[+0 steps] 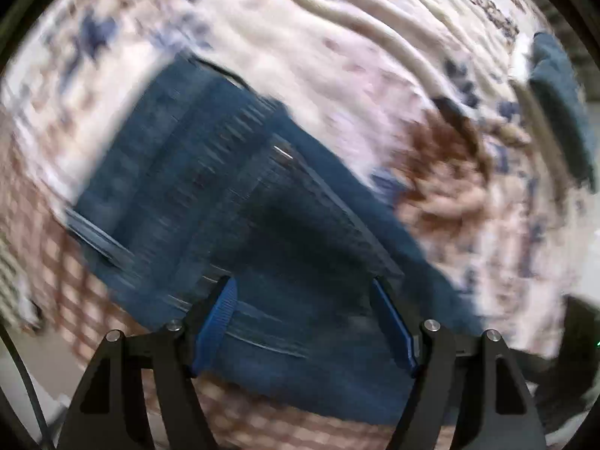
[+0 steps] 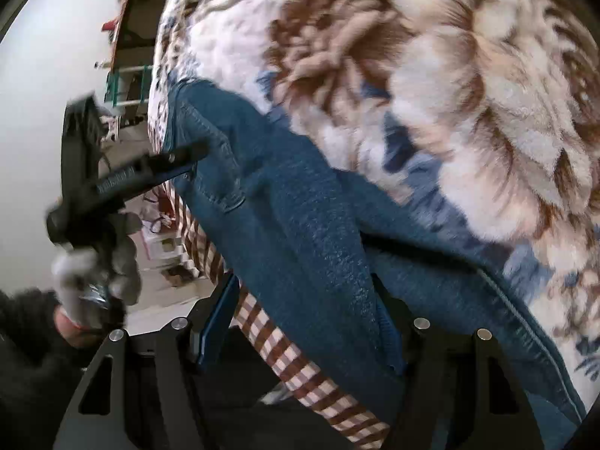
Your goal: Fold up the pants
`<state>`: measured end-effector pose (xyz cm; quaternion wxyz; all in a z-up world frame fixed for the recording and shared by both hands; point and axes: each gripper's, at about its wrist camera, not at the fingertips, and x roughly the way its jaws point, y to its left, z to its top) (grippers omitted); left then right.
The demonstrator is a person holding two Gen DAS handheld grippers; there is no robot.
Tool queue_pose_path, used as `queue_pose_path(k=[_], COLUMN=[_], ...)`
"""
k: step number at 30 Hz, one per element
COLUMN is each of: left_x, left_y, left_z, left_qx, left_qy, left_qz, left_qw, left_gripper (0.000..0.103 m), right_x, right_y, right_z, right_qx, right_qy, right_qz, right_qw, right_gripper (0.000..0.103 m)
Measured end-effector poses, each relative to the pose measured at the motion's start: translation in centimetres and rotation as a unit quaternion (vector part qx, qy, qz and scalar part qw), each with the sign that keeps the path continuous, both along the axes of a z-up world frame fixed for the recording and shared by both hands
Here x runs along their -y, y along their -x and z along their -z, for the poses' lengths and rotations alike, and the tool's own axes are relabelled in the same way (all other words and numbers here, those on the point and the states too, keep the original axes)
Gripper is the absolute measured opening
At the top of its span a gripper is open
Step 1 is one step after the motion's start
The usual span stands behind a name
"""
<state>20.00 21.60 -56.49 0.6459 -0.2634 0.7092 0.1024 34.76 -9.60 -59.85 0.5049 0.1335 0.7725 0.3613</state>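
Observation:
Blue jeans (image 1: 232, 202) lie on a fluffy floral blanket (image 1: 337, 56), waistband end toward the upper left in the blurred left wrist view. My left gripper (image 1: 303, 288) is open just above the denim, its blue-padded fingers (image 1: 221, 311) spread wide with nothing between them. In the right wrist view the jeans (image 2: 300, 225) run from upper left to lower right along the bed edge. My right gripper (image 2: 307, 292) is open, with a fold of denim lying between its fingers (image 2: 221, 307). The left gripper also shows in the right wrist view (image 2: 195, 152), held by a gloved hand (image 2: 101, 262).
A brown-and-white checked sheet (image 2: 311, 375) hangs under the blanket (image 2: 450, 75) at the bed edge. Another blue cloth (image 1: 562, 105) lies at the far right of the blanket. Beyond the bed edge are a white wall (image 2: 45, 75), floor and shelving (image 2: 127, 86).

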Motion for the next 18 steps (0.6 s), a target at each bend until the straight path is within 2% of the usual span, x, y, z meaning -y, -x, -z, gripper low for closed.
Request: queue_pose_path(k=[1, 4, 7, 8, 10, 12, 14, 18], left_x=[0.5, 3.4, 6.1, 6.9, 8.2, 9.2, 10.3, 12.2], left_y=[-0.2, -1.1, -2.1, -2.4, -3.2, -3.6, -4.1, -4.5], left_z=[0.3, 0.9, 1.4, 1.7, 2.3, 2.7, 3.0, 5.3], left_qx=[-0.011, -0.031, -0.055, -0.066, -0.094, -0.117, -0.138, -0.186], left_qy=[0.028, 0.066, 0.09, 0.102, 0.119, 0.141, 0.139, 0.092], left_qz=[-0.005, 0.007, 0.03, 0.033, 0.038, 0.025, 0.022, 0.052], left_qw=[0.9995, 0.9973, 0.994, 0.9921, 0.9877, 0.9827, 0.9803, 0.9769], left_gripper=[0.071, 0.071, 0.071, 0.071, 0.071, 0.071, 0.071, 0.071], right_x=[-0.7, -0.4, 0.8, 1.2, 1.7, 1.8, 2.4, 3.1], right_y=[0.2, 0.3, -0.1, -0.4, -0.7, -0.2, 0.9, 2.6], right_z=[-0.2, -0.8, 0.2, 0.6, 0.6, -0.9, -2.4, -2.6], right_qx=[0.021, 0.053, 0.032, 0.033, 0.048, 0.086, 0.103, 0.09], right_qy=[0.013, 0.025, 0.001, -0.002, -0.011, -0.021, -0.051, -0.085], right_qz=[0.0, 0.038, 0.105, 0.123, 0.135, 0.109, 0.091, 0.067], right_qw=[1.0, 0.998, 0.994, 0.992, 0.99, 0.99, 0.989, 0.99], right_gripper=[0.071, 0.071, 0.067, 0.05, 0.027, 0.019, 0.018, 0.016])
